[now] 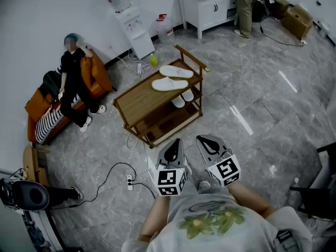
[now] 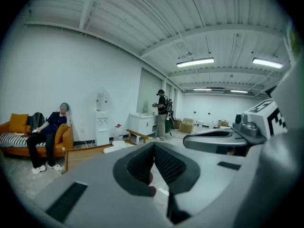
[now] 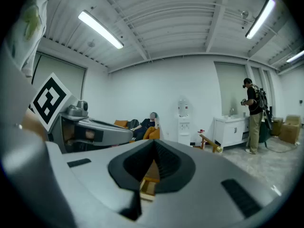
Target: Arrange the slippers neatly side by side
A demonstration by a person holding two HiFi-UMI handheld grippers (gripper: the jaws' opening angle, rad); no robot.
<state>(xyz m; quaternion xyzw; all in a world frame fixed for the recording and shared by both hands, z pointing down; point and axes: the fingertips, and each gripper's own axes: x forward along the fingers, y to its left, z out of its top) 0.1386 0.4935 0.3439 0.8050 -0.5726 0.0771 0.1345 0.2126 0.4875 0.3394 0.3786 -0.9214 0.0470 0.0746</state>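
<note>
Two white slippers lie on top of the wooden shoe rack (image 1: 137, 100): one (image 1: 176, 71) at the far end and one (image 1: 169, 84) just in front of it, both lengthwise and slightly askew. Another white pair (image 1: 183, 97) sits on the shelf below. My left gripper (image 1: 176, 143) and right gripper (image 1: 205, 139) hover close to my chest, side by side, well short of the rack and pointing toward it. Both are shut with nothing between the jaws. In the left gripper view the slippers (image 2: 116, 147) show small beyond the left gripper (image 2: 154, 146). The right gripper (image 3: 154, 145) faces the rack's end.
A person sits on an orange sofa (image 1: 39, 106) at the left. A water dispenser (image 1: 132, 26) and white cabinet (image 1: 207, 7) stand by the far wall, with another person (image 1: 244, 9) standing there. A power strip (image 1: 129, 180) with cables lies on the floor near my left. A dark chair (image 1: 321, 193) stands at the right.
</note>
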